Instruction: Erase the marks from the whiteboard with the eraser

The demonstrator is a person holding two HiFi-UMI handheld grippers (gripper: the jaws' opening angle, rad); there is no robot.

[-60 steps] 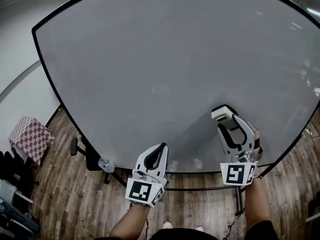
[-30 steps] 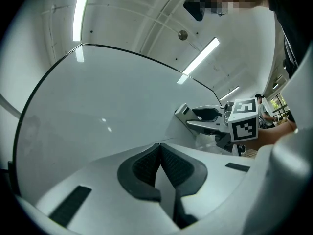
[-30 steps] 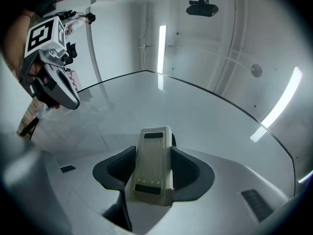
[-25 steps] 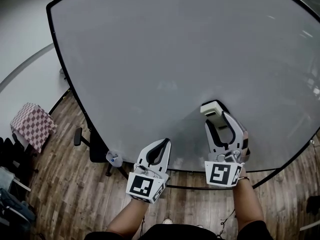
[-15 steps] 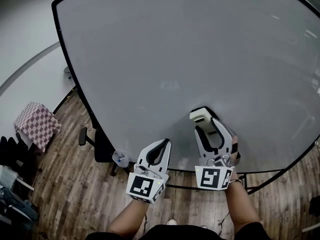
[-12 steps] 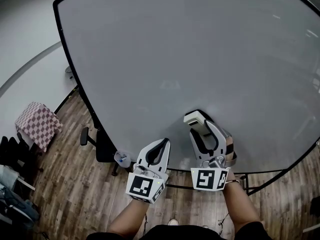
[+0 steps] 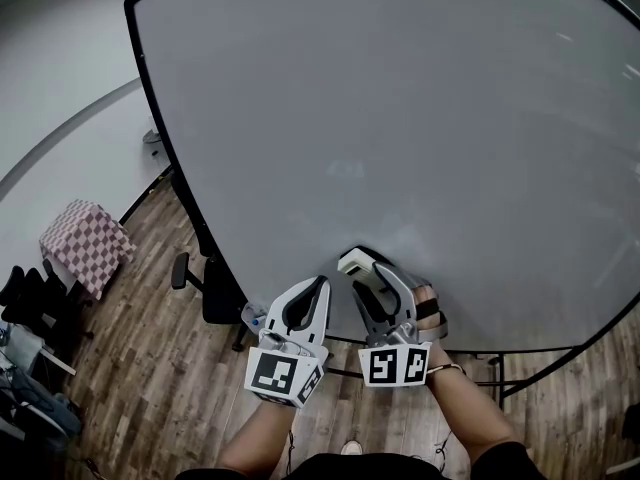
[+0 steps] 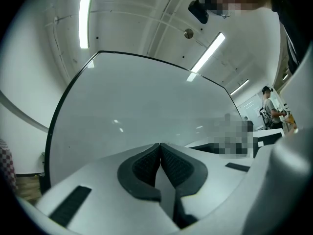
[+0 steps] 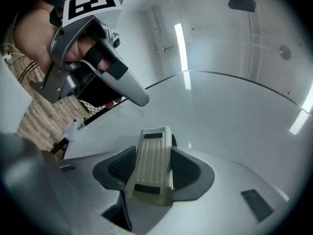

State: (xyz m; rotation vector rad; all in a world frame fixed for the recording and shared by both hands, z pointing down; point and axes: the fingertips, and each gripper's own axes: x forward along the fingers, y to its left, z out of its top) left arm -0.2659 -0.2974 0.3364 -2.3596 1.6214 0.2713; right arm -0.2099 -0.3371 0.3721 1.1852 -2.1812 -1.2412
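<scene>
**A:** From the head view, where is the eraser (image 7: 352, 264)?

**B:** It's low on the whiteboard (image 7: 420, 108), clamped at the tip of the right gripper (image 7: 362, 270). It looks pressed to the surface, though I can't confirm contact. The only mark I can find is a faint smudge (image 7: 345, 168) higher up, so I'd sweep upward with the felt flat and the pressure even.

**A:** Is anything in the way?

**B:** The left gripper (image 7: 318, 286) hangs just beside the right one, so it should move aside. An office chair (image 7: 200, 280), a bottle (image 7: 252, 315) and a checked stool (image 7: 85, 243) stand on the floor, all clear of the board.

**A:** And the left gripper view?

**B:** Its jaws are pressed together with nothing between them. There's only bare board ahead.

**A:** And the right gripper view?

**B:** The jaws grip the eraser by its long sides, ribbed back toward the camera. It's slightly skewed, so a firm squeeze should stop it twisting. The left gripper crosses the upper left, close by.
</scene>
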